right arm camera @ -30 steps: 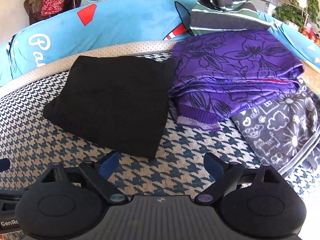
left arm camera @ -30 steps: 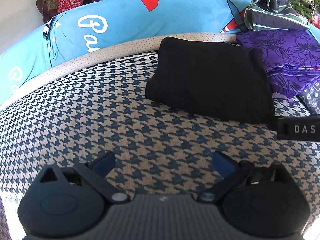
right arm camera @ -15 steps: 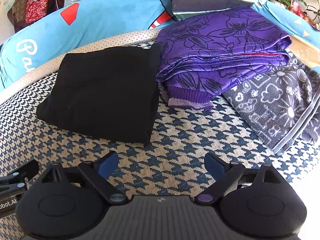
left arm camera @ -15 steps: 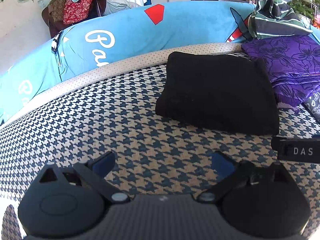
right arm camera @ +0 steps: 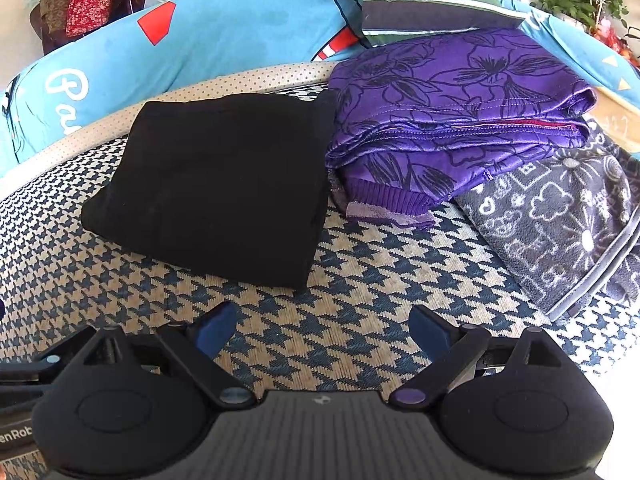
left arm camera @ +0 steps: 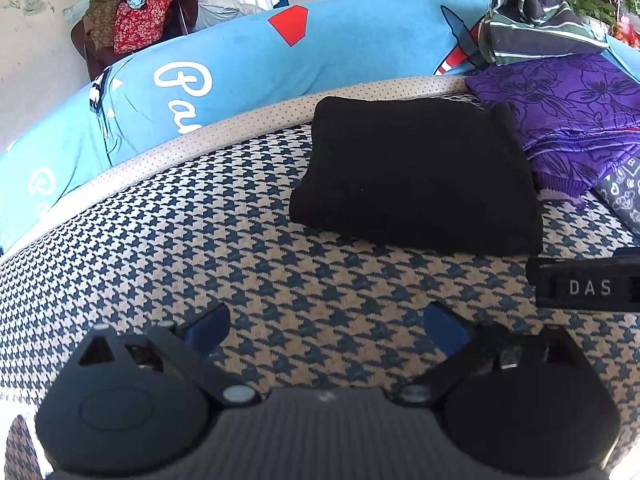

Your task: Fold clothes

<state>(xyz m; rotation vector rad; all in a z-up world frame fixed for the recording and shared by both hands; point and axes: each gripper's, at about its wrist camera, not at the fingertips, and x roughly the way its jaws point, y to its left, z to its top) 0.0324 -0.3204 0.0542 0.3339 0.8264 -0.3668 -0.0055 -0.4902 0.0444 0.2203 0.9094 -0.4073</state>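
Left gripper (left arm camera: 326,326) and right gripper (right arm camera: 322,326): jaws spread wide, nothing held, above the houndstooth cover (right arm camera: 360,280). Just ahead, black folded garment (right arm camera: 216,188) flat on that cover, its right edge touching the folded purple floral garment (right arm camera: 452,112). Further out: striped garment (right arm camera: 432,8), grey patterned fleece (right arm camera: 560,220), blue cushion (left arm camera: 240,72).
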